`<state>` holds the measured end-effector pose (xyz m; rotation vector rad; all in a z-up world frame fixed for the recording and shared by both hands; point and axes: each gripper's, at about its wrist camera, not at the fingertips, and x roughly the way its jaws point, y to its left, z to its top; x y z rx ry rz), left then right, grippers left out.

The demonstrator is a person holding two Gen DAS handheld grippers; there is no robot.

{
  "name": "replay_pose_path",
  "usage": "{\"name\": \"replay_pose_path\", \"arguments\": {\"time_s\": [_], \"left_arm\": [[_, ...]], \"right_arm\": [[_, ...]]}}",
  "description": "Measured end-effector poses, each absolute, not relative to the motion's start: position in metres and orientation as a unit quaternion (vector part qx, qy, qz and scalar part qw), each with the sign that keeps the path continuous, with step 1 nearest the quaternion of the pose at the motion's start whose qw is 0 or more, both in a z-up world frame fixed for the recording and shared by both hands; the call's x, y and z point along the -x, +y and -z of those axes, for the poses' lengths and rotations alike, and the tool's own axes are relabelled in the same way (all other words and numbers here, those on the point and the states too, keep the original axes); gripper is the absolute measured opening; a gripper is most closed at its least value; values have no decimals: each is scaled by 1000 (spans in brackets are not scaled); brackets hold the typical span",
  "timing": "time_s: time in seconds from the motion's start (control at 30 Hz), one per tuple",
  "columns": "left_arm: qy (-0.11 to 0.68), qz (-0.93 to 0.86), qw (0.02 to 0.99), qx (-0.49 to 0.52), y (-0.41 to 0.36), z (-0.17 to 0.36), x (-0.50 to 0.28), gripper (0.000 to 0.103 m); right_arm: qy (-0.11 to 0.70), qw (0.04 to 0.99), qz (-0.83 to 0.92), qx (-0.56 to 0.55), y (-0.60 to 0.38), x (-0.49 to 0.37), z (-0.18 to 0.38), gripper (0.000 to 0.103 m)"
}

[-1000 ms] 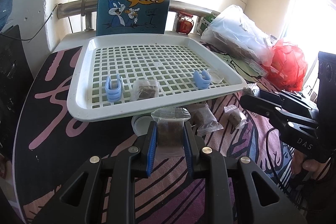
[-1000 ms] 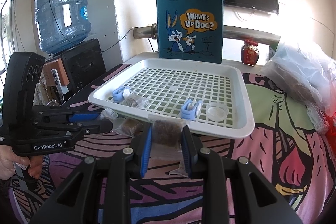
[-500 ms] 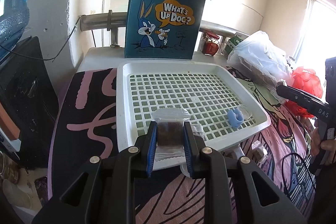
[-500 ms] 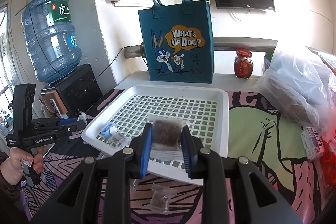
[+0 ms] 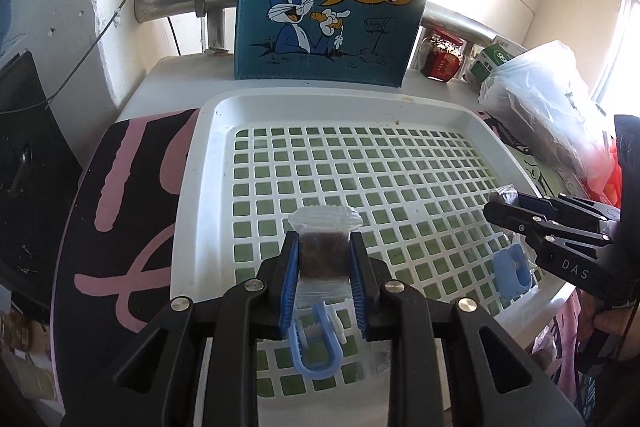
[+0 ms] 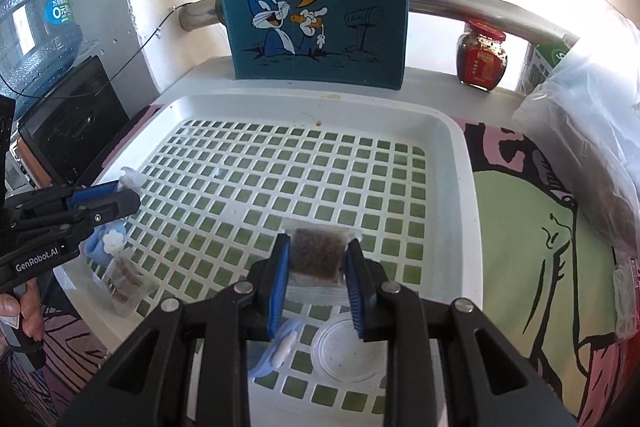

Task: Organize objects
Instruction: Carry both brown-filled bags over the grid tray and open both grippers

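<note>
1. The left gripper (image 5: 323, 259) pinches a clear packet with brown filling (image 5: 323, 251). The packet stands upright between the blue pads, its long axis along the fingers. It hangs over the near left part of the white tray (image 5: 208, 163).
2. The right gripper (image 6: 317, 267) pinches a second brown packet (image 6: 317, 253) in the same upright way, over the near right part of the tray.
3. Both packets are already above the grid of the tray, so I judge the next move is only down and then to spread the jaws. Each hand is nearest to its own side.
4. Below the left packet a blue clip (image 5: 316, 343) lies on the tray. Below the right packet lie a small round lid (image 6: 348, 349) and another blue clip (image 6: 276, 351). The packets should land beside them.
5. One second before, both grippers were in front of the tray's near edge. Now both are over the tray, and the jaws pinch just as before.
</note>
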<state>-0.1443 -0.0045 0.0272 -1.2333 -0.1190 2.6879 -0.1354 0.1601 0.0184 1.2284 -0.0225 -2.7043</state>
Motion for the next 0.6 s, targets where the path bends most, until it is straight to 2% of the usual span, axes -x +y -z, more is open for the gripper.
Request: {"name": "replay_pose_path", "arguments": {"time_s": [0.07,0.13,0.17,0.23,0.27,0.3,0.37,0.6], "left_arm": [[-38,-902,85,422,-3,-22,148,23],[-39,-903,87,418,-2,-22,149,26],[-44,-904,92,415,-3,-24,148,31],[-60,-909,104,398,-7,-32,143,48],[-64,-915,104,385,-8,-38,138,62],[-67,-921,102,370,-11,-44,132,72],[-65,-931,96,345,-14,-56,120,78],[-62,-945,102,304,-27,-80,62,85]], "right_arm": [[-20,83,903,-420,164,141,-15,27],[-35,81,901,-424,167,142,-14,28],[-42,81,902,-422,169,141,-15,32],[-54,81,910,-404,172,133,-22,55],[-58,81,916,-389,173,127,-28,55],[-63,83,922,-374,175,119,-36,55],[-77,95,929,-349,177,102,-52,55],[-61,122,956,-261,170,23,-96,55]]}}
